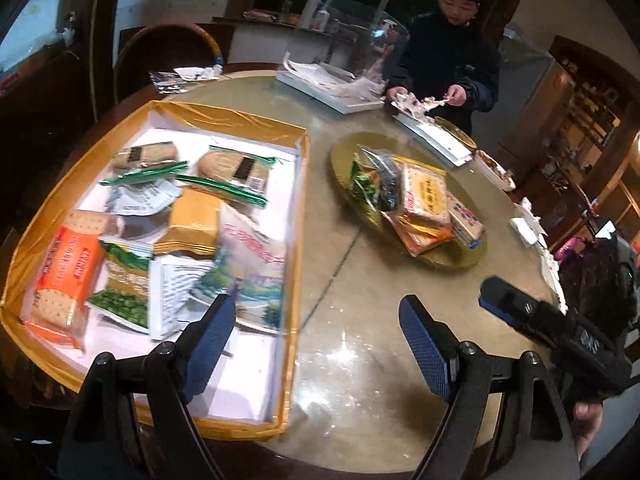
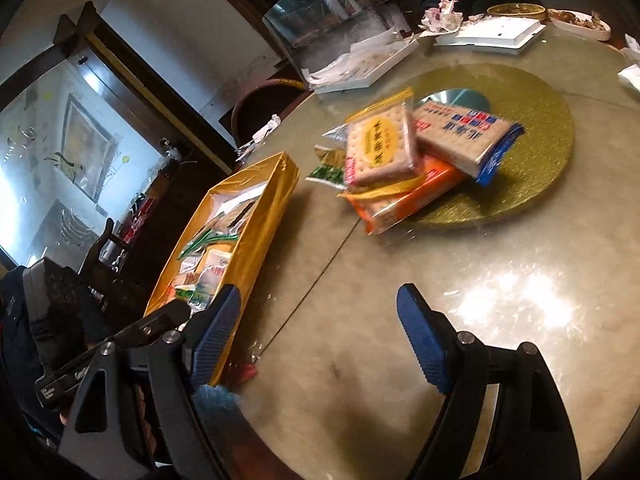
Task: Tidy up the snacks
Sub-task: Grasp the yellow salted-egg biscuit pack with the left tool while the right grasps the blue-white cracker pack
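A gold-rimmed box (image 1: 244, 120) on the left of the round table holds several snack packets, among them an orange cracker pack (image 1: 64, 276) and a green pea pack (image 1: 124, 280). It also shows in the right wrist view (image 2: 256, 224). A gold round board (image 1: 452, 256) carries a pile of snacks: a yellow-label cracker pack (image 2: 380, 148), a blue-edged cracker pack (image 2: 468, 136) and an orange pack (image 2: 408, 196). My left gripper (image 1: 316, 340) is open and empty over the box's near right corner. My right gripper (image 2: 320, 328) is open and empty above bare table, short of the pile.
A child (image 1: 452, 40) stands at the far side handling wrappers. White trays (image 1: 332, 88), a clear plastic cover (image 2: 332, 12) and food dishes (image 2: 580, 24) lie at the back. A chair (image 1: 172, 52) stands behind the box. My right gripper's body (image 1: 560, 328) shows at right.
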The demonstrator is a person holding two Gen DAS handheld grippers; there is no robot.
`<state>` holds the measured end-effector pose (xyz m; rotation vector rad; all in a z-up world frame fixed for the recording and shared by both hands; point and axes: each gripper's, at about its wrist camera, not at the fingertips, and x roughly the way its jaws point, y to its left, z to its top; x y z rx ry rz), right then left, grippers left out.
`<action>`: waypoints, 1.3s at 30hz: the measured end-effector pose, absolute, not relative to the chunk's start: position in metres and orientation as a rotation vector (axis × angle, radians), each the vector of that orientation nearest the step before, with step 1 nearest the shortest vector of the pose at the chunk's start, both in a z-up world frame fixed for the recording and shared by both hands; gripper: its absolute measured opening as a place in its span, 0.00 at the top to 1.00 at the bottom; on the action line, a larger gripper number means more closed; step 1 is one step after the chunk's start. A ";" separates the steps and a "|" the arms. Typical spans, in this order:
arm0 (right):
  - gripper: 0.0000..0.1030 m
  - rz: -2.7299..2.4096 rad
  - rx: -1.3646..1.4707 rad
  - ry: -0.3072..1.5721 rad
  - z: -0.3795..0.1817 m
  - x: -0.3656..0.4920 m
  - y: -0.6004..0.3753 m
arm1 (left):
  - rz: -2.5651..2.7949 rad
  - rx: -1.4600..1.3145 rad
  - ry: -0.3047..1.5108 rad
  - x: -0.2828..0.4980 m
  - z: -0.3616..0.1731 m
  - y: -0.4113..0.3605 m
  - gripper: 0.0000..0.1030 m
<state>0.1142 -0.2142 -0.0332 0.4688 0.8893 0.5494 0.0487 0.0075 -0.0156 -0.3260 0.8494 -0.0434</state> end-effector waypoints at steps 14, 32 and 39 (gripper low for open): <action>0.22 0.387 0.268 0.855 -0.006 0.223 -0.246 | -0.095 -0.294 0.850 0.067 -0.019 -0.014 0.19; 0.22 0.460 0.121 0.953 -0.048 0.273 -0.249 | -0.186 -0.278 0.949 0.216 -0.033 -0.073 0.19; 0.44 0.446 0.086 0.989 -0.057 0.255 -0.246 | -0.146 -0.242 0.969 0.250 -0.033 -0.094 0.19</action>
